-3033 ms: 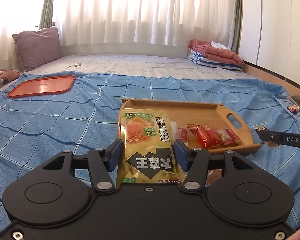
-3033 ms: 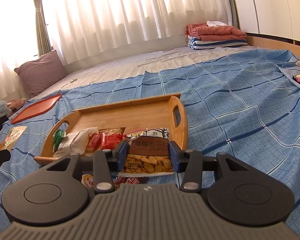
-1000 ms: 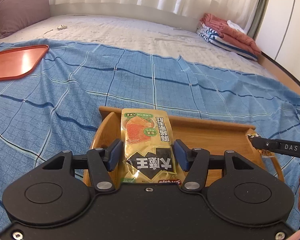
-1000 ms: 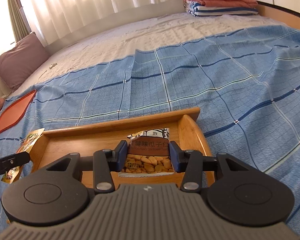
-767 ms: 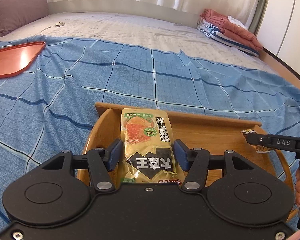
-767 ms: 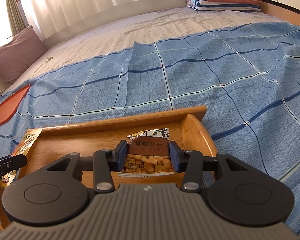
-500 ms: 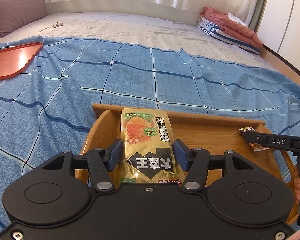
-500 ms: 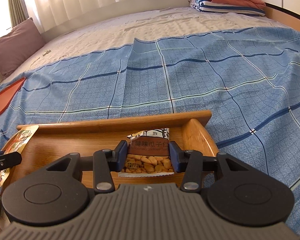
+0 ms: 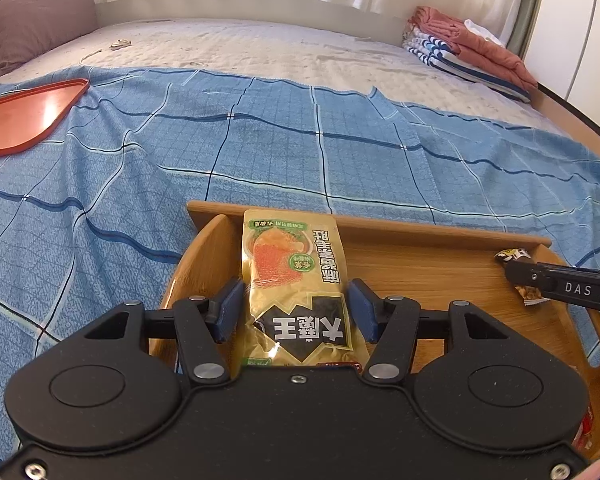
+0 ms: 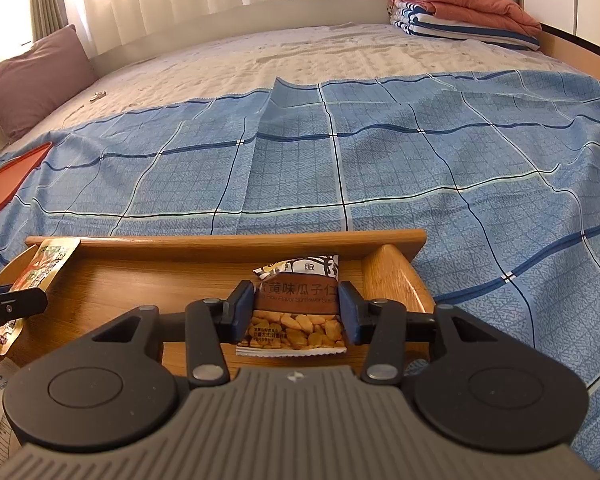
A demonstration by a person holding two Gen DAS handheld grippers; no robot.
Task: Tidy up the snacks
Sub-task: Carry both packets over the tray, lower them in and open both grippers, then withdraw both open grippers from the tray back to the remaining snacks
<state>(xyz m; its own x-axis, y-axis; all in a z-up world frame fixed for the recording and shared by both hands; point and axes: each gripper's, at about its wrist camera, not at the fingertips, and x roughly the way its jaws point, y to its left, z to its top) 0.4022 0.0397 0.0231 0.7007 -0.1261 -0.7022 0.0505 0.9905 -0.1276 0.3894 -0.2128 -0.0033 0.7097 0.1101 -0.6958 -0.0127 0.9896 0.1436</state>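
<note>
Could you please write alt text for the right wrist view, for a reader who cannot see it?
The right gripper holds a brown sunflower-seed snack packet over the right end of a wooden handled tray on a blue checked bedspread. At left, the left gripper holds a yellow snack pouch.

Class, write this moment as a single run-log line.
left gripper: shut on yellow snack pouch | right gripper: shut on sunflower seed packet | both above wooden tray | blue checked cloth beneath

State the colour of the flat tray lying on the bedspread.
Orange-red tray; clearest in the left wrist view.
</note>
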